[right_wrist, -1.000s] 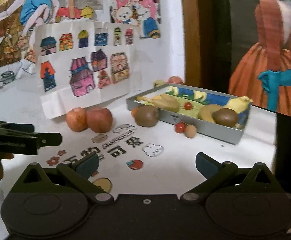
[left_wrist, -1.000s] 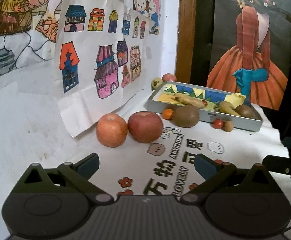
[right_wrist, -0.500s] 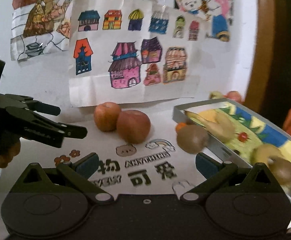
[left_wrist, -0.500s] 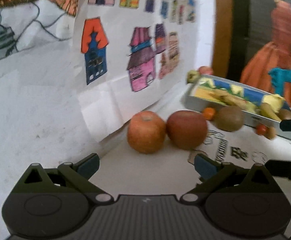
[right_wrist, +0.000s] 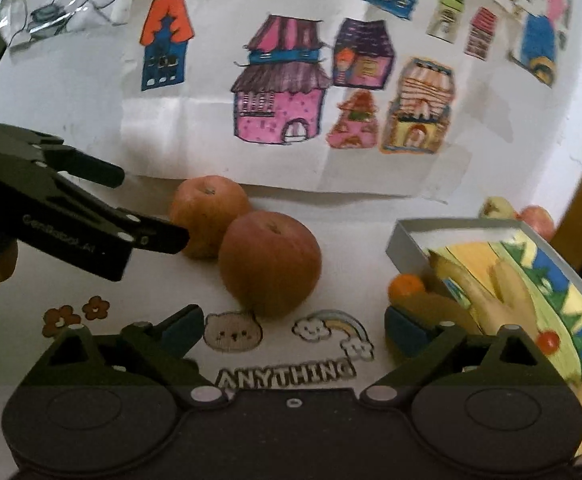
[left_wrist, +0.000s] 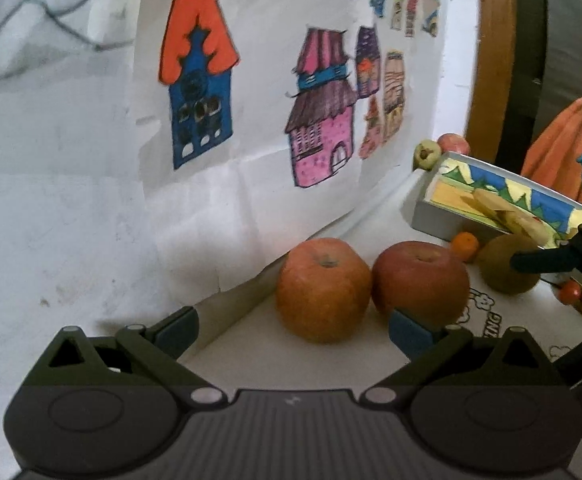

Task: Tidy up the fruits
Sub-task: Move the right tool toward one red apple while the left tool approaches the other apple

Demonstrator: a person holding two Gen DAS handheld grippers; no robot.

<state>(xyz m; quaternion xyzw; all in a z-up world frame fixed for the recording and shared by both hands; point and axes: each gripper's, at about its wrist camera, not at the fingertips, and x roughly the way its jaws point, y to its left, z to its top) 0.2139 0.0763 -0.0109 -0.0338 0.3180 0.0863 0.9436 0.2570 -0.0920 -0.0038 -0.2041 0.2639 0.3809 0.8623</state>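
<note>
Two apples sit on the bench, touching each other, just in front of the lower edge of the paper with drawn houses point(left_wrist: 259, 92). In the left wrist view the paler apple point(left_wrist: 323, 288) is at about 12 o'clock between my fingers, and the red apple point(left_wrist: 421, 282) is at 1 o'clock, just behind the right pad. In the right wrist view the red apple point(right_wrist: 270, 262) is near and central, and the paler apple point(right_wrist: 207, 210) is behind it at 11 o'clock.

I judge an apple to be firm, rather heavy and smooth, so it can roll or slip out. I would take it across the widest part, at its middle height, with the pads on two opposite sides, and close gently because the skin can bruise. As they touch, one finger must pass into the narrow place between them, and this may push the neighbour.

The left gripper point(left_wrist: 291, 332) is wide open and holds nothing. The right gripper point(right_wrist: 293, 330) is also wide open and empty.

At 3 o'clock is the tray point(right_wrist: 405, 236) with long yellow fruits inside. A small orange point(left_wrist: 465, 246) and a brown kiwi point(left_wrist: 499, 272) lie against its front wall. Two more fruits point(left_wrist: 441, 150) are behind its far corner.
</note>
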